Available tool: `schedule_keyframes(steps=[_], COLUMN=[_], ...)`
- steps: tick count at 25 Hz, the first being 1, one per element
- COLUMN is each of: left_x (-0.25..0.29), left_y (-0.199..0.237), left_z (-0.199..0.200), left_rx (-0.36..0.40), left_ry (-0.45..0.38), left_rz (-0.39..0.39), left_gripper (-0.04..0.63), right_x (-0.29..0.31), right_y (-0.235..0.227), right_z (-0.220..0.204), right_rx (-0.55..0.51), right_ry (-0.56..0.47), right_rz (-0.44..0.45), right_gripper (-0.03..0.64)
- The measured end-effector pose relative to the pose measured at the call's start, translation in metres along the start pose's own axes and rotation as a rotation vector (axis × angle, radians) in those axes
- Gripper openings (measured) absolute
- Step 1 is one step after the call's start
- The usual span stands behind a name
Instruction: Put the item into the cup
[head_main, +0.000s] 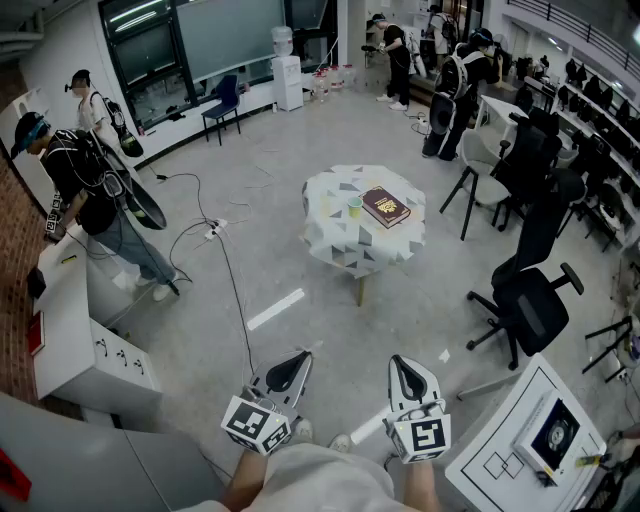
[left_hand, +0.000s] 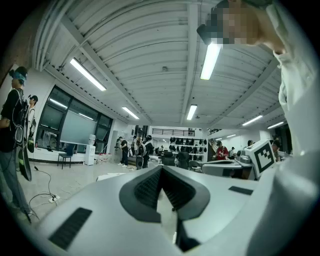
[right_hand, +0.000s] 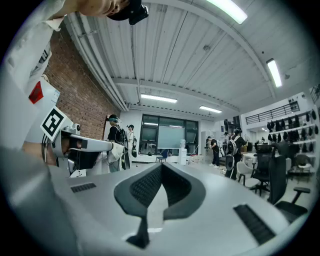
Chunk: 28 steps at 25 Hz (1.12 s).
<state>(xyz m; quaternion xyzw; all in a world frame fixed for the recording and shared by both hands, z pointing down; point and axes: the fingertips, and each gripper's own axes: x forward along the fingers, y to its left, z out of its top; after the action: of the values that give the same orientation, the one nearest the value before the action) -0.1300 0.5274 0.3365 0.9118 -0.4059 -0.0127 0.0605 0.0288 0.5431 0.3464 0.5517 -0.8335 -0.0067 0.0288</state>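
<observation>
the task looks not yet begun. the left gripper (head_main: 298, 362) and right gripper (head_main: 399, 364) hang close to the person's body, well apart from the bench (head_main: 340, 245). both pairs of fingers (left_hand: 147, 189) are pressed together on nothing. the small green cup (head_main: 355, 207) stands on the bench just beside a book (head_main: 385, 206). the item to go in is too small to make out, so finding it, picking it up and dropping it in all remain.
</observation>
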Motion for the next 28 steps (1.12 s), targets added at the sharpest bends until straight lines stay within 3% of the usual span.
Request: schedule_keyframes(steps=[14,28], left_x=[0.035,0.107], left_y=[0.015,0.101], left_z=[-0.006,0.008], left_rx=[0.039,0.04], left_ry=[0.007,-0.011], left_rz=[0.006,-0.056], left_gripper=[0.011,0.009], right_x=[0.032,0.134], right_y=[-0.015,-0.034], right_z=[-0.006,-0.003], right_rx=[0.015,-0.02], right_ry=[0.0,0.029], right_rz=[-0.002,-0.053], right_gripper=[0.007,0.008])
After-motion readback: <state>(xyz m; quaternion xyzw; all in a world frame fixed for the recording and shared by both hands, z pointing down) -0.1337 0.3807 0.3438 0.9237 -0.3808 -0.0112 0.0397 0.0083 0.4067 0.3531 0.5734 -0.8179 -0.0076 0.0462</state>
